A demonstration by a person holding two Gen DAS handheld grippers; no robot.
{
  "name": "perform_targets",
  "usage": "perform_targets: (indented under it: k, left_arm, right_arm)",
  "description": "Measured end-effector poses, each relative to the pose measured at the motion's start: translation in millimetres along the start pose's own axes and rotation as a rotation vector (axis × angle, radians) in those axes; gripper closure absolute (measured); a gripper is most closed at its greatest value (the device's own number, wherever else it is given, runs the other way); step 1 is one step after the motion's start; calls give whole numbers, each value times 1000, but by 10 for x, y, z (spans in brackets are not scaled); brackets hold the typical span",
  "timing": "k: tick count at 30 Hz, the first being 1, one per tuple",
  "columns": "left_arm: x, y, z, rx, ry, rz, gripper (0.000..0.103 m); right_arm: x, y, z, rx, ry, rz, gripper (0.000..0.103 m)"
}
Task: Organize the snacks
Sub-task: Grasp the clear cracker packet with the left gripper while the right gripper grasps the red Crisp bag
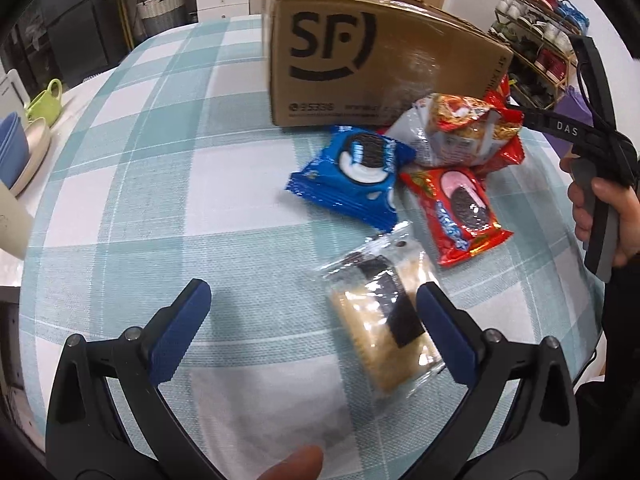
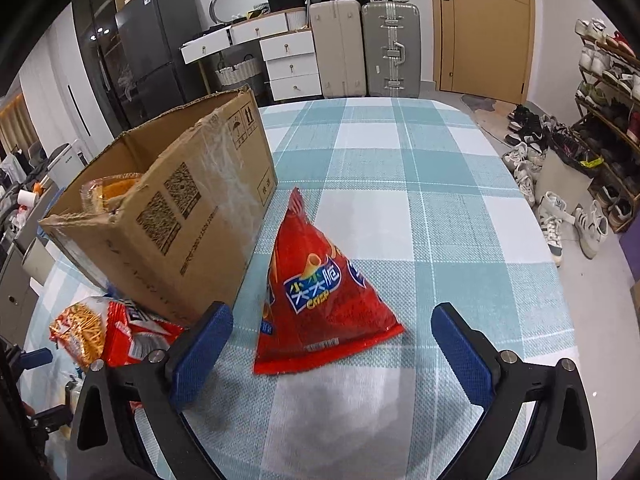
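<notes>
An open cardboard box (image 1: 376,64) (image 2: 168,216) stands on the checked tablecloth (image 1: 160,184); a snack packet shows inside it in the right wrist view. In front of it lie a blue cookie pack (image 1: 352,176), a red cookie pack (image 1: 460,212), a noodle snack bag (image 1: 452,132) (image 2: 100,336) and a clear cracker pack (image 1: 384,320). My left gripper (image 1: 312,320) is open just above the cloth, its right finger beside the cracker pack. My right gripper (image 2: 332,344) is open around the base of a red triangular chip bag (image 2: 320,296). The right tool's body, with a hand on it, is at the right edge of the left wrist view.
Bowls and a green cup (image 1: 44,100) sit at the table's left edge. A shoe rack (image 2: 608,120) and loose shoes line the floor to the right. Suitcases (image 2: 368,48), drawers and a fridge stand beyond the table's far end.
</notes>
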State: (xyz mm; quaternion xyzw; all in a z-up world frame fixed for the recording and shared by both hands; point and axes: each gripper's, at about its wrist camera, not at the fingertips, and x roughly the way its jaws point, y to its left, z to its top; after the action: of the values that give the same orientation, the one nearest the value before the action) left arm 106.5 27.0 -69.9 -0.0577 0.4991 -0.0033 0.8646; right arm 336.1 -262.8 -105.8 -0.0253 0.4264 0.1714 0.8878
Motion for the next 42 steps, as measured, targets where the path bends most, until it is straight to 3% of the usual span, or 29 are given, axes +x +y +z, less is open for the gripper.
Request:
perform_targets:
  k: [3,6,13,26,34,42]
  left_arm:
    - [-2,31,-10,-9,8,-8,1]
    - [3,13,-25,-6,13,-22,1]
    - [7,-67,-60,5,22,-33,1]
    - [3,-227,-108,5,42,-72,1]
    - [62,-439,-104,63,67,-7,1]
    - [-10,-241,-199,30,61,7,1]
  right_arm:
    - [120,1,36,-3,13,11,11]
    - [217,15,52,-13,34,4,29]
    - [119,-2,-45,-19,-3,24,48]
    - [-451,4,-436,20,-63,51,48]
    - [-599,86,-529,14,-76,69,48]
    - [-680,187,-538,6,-95,98,48]
